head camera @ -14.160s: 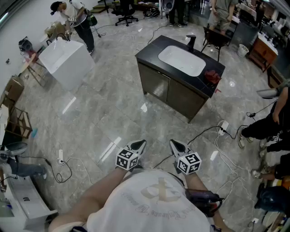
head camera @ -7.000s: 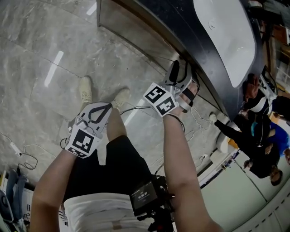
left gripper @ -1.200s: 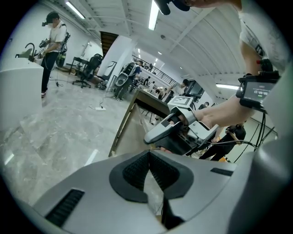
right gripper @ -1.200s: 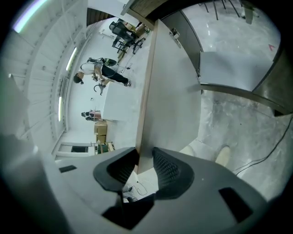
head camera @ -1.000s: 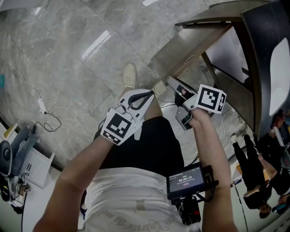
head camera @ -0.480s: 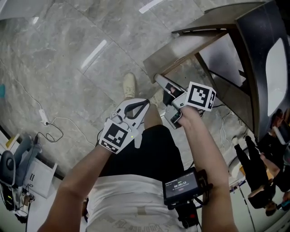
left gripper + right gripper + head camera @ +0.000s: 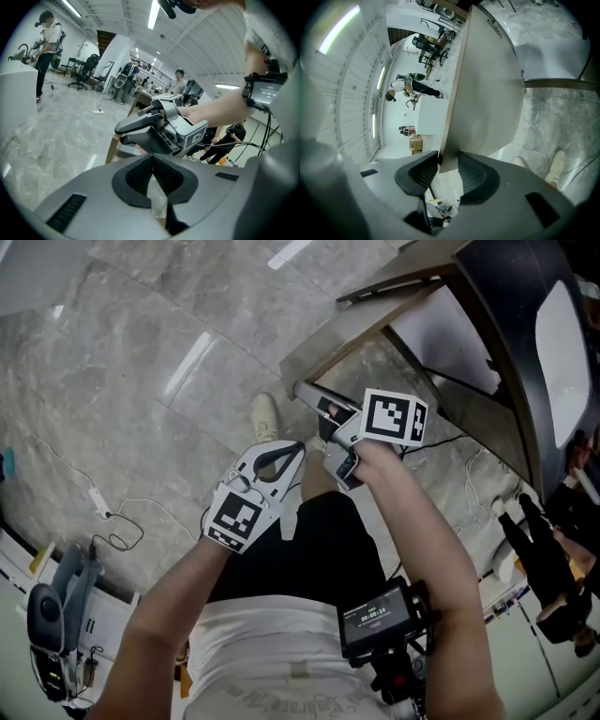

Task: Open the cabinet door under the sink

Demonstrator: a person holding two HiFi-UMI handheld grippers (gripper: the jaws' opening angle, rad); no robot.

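Observation:
The grey cabinet door [image 7: 366,329] under the black counter [image 7: 497,292] and its white sink [image 7: 555,324] stands swung out over the floor. My right gripper [image 7: 307,396] is at the door's free edge. In the right gripper view the door [image 7: 487,84] runs up from between the jaws, and both pads of the right gripper [image 7: 447,166] rest against its edge. My left gripper [image 7: 292,452] hovers just below and left of it, above my leg, shut on nothing. In the left gripper view its jaws [image 7: 153,161] meet, with the right gripper [image 7: 150,129] just ahead.
The open cabinet interior [image 7: 450,334] shows behind the door. My shoe [image 7: 265,416] stands on the marble floor by the door. A cable and plug [image 7: 108,512] lie at the left and equipment [image 7: 56,615] at the lower left. People [image 7: 553,559] stand at the right.
The right gripper has moved left across the head view with the door's edge, and the door has swung wider. The left gripper has hardly shifted.

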